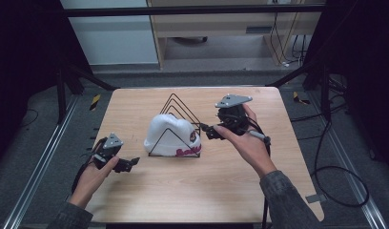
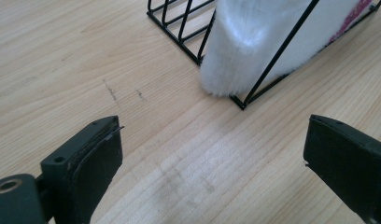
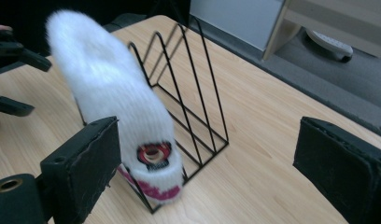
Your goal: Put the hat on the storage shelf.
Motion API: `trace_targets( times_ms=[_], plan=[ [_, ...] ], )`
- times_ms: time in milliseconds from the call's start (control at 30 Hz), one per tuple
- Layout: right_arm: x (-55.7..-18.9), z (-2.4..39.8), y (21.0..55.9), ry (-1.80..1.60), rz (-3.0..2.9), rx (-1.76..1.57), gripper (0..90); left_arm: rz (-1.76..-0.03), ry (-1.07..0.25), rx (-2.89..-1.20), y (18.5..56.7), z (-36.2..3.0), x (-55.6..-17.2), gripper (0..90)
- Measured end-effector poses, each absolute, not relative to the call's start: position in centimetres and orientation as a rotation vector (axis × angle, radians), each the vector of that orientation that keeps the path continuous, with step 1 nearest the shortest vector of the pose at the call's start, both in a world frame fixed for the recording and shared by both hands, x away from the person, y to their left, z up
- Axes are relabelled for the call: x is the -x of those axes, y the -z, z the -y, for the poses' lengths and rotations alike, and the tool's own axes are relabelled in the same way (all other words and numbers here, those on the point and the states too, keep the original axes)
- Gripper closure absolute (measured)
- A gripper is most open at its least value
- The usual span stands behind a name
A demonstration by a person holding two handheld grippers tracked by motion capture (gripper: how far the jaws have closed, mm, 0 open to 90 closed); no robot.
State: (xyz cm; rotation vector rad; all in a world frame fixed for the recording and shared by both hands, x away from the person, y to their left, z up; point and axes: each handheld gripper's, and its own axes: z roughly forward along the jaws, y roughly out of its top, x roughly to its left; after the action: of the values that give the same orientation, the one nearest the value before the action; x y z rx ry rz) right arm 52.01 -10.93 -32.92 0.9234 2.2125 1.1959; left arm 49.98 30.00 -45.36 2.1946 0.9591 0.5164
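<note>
Hat [image 1: 171,133], white fuzzy, sits in front slot of wire rack [image 1: 180,107], so placement looks done. Left gripper [image 1: 128,164] near rack's left, jaws wide, empty. Right gripper [image 1: 207,131] just beside rack's right, wide, nothing held. Left: prob. pull hands back.

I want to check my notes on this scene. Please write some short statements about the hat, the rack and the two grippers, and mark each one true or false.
1. The white hat sits in the black wire rack. True.
2. The right gripper is shut on the hat. False: it is open, beside the hat.
3. The left gripper is open. True.
4. The rack lies flat on the table. False: it stands upright.
</note>
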Motion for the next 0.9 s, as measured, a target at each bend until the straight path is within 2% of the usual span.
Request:
trace_targets(
  times_ms=[400, 900],
  plan=[
    [-51.4, 15.8, 36.9, -1.129, -2.198, -1.050, 13.8, -0.983, -0.523, -2.215, 46.7, -30.9, -49.7, 4.1],
    [-49.6, 20.4, 42.9, -1.068, -2.154, -1.159, 15.0, -0.990, -0.535, -2.245, 48.0, -31.1, -49.8, 4.1]
  ],
)
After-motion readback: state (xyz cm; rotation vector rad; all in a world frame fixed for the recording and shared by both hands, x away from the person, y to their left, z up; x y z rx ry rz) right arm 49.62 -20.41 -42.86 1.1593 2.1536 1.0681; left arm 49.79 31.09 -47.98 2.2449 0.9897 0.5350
